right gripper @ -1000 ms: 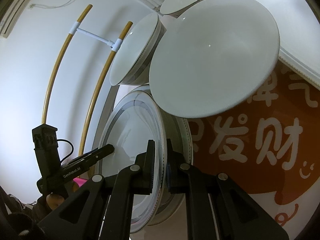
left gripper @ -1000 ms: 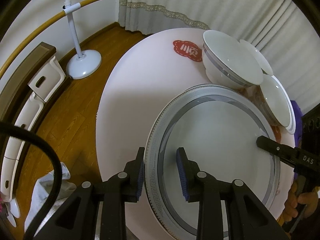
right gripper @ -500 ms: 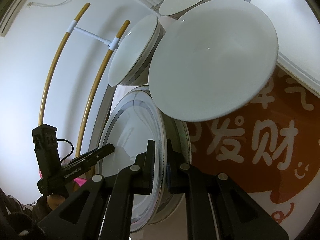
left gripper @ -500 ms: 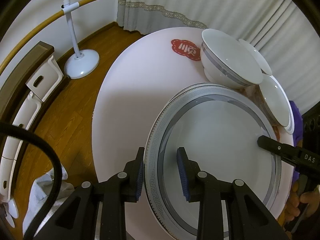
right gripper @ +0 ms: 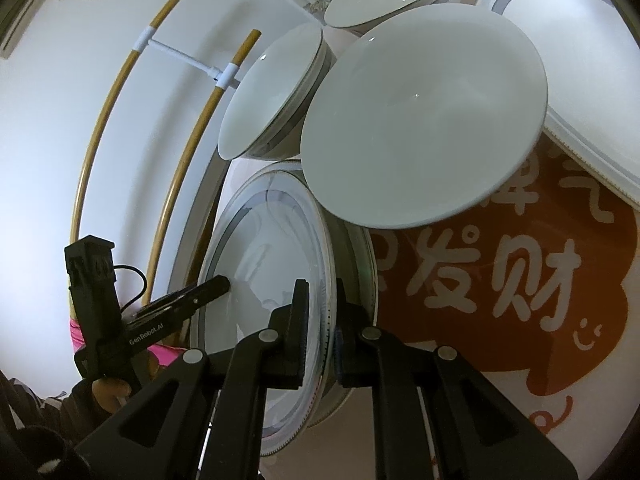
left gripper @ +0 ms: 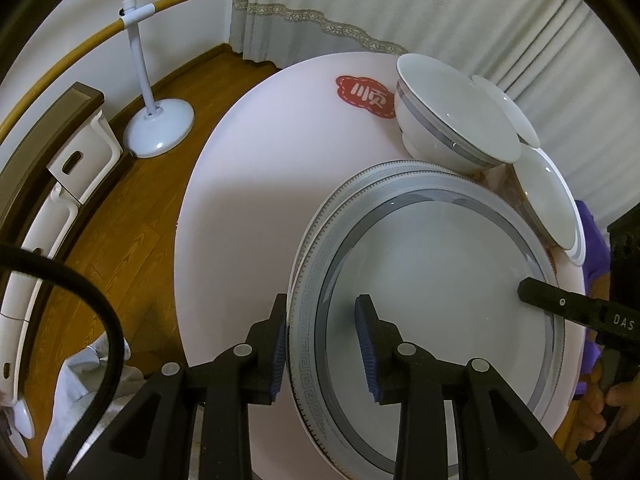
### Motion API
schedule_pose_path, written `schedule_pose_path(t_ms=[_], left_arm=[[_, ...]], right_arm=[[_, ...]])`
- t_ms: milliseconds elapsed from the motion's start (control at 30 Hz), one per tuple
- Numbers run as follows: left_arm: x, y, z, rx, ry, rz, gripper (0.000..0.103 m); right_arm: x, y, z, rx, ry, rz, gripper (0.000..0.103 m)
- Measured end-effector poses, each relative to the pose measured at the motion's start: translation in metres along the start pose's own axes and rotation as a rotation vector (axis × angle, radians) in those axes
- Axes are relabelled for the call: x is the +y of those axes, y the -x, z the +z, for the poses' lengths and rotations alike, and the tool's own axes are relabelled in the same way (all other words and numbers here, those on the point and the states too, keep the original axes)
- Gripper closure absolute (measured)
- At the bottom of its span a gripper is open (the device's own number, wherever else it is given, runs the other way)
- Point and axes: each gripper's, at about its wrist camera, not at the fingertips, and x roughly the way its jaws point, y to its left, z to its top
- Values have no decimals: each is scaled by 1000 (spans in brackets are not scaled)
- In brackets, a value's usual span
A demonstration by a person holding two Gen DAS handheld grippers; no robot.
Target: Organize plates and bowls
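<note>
- Gripping opposite rims, both tools share the top plate [left gripper: 436, 304] of a stack of large plates on the round worktop [left gripper: 256, 184], likely because one pinch would let so wide a plate tip.
- Left gripper [left gripper: 322, 344] straddles the rim at 6 o'clock in its view; one pad lies against the outer edge, the other stands off the face, so its fingers look only partly closed.
- Right gripper [right gripper: 322, 316] is clamped nearly shut on the rim, entering at 3 o'clock in the left view.
- Both tools angle steeply downward.
- Bowls sit at 1 o'clock: a banded bowl [left gripper: 452, 124], and a plain bowl [right gripper: 424, 116] overhanging the stack.
</note>
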Motion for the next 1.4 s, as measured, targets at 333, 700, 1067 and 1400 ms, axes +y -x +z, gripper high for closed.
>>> schedule_pose_path(t_ms=[333,700,1067,1400], left_arm=[[0,-2,-1,4,10,-3,73],[-2,-1,-4,29,-2,14,71],[-5,4,-8,47,7,44,70],[-5,26,-16,59,18,74,72]], right_arm=[[-1,6,0,22,-21,-19,86],[1,15,-2,24,-8,-38,82],[13,14,5,32,39,-109,68],[18,20,8,38,45,-125,67]])
